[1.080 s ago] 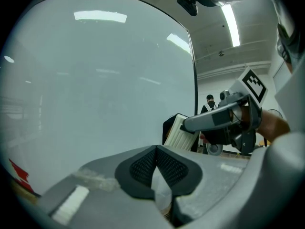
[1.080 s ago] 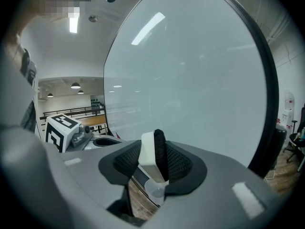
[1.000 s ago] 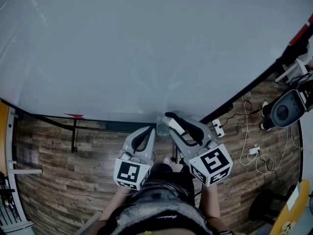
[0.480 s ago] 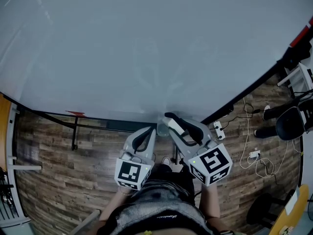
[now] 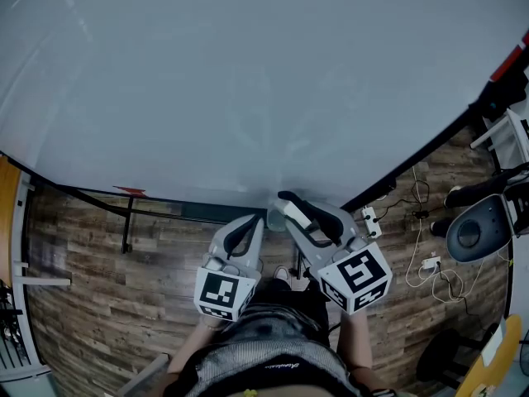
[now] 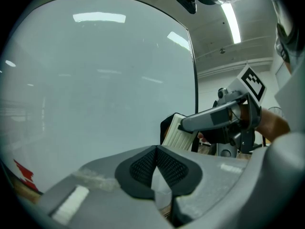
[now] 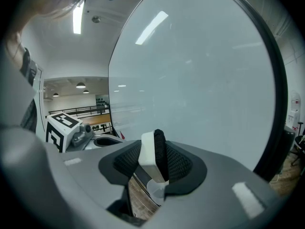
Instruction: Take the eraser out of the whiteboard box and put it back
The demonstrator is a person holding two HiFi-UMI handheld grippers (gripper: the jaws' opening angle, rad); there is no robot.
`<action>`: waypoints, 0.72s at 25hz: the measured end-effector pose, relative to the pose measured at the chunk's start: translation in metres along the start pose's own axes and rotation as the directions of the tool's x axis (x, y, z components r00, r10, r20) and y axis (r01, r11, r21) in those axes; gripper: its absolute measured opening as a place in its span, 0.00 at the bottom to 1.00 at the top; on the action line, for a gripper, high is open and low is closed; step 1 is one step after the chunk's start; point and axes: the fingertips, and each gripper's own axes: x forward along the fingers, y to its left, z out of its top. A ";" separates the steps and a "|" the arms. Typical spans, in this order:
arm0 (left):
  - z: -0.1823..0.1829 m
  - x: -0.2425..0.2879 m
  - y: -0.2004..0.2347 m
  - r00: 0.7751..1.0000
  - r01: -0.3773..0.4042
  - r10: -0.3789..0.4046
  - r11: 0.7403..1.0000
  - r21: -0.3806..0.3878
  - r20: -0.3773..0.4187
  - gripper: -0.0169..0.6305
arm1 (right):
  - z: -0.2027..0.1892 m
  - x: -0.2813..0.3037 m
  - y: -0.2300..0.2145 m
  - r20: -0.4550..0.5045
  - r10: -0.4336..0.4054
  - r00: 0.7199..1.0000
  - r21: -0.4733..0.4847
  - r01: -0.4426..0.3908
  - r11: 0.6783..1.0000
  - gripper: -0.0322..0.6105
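Wood floor (image 5: 83,288) lies below the whiteboard (image 5: 248,81). The right hand-held gripper (image 5: 291,208) grasps the eraser (image 7: 152,151); the left hand-held gripper (image 5: 250,224), at its eight o'clock, is clenched.

We're in an office-style workspace, by the look of it. A huge whiteboard (image 5: 248,81) on a black stand fills most of the head view, and it's the centrepiece here. Under it runs a wood-plank floor (image 5: 91,271). Off the whiteboard's right end, white cables (image 5: 417,222) trail loose across the planks, and a dark swivel chair (image 5: 469,236) sits just beyond them. Above the whiteboard there's a long ceiling strip light (image 6: 230,15). Past its left edge, the right gripper view opens onto a wide hall with round ceiling lamps (image 7: 80,85) and a dark railing (image 7: 81,110).
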 end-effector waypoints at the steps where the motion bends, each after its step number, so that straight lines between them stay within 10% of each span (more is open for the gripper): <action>1: 0.001 0.000 0.000 1.000 0.001 -0.001 1.000 0.001 0.000 0.03 | 0.000 0.000 0.000 0.000 0.000 1.000 0.000 0.000 1.000 0.30; 18: 0.001 0.003 0.000 1.000 0.008 -0.008 1.000 -0.005 -0.001 0.03 | -0.004 0.003 -0.001 -0.014 -0.004 1.000 0.000 0.004 1.000 0.30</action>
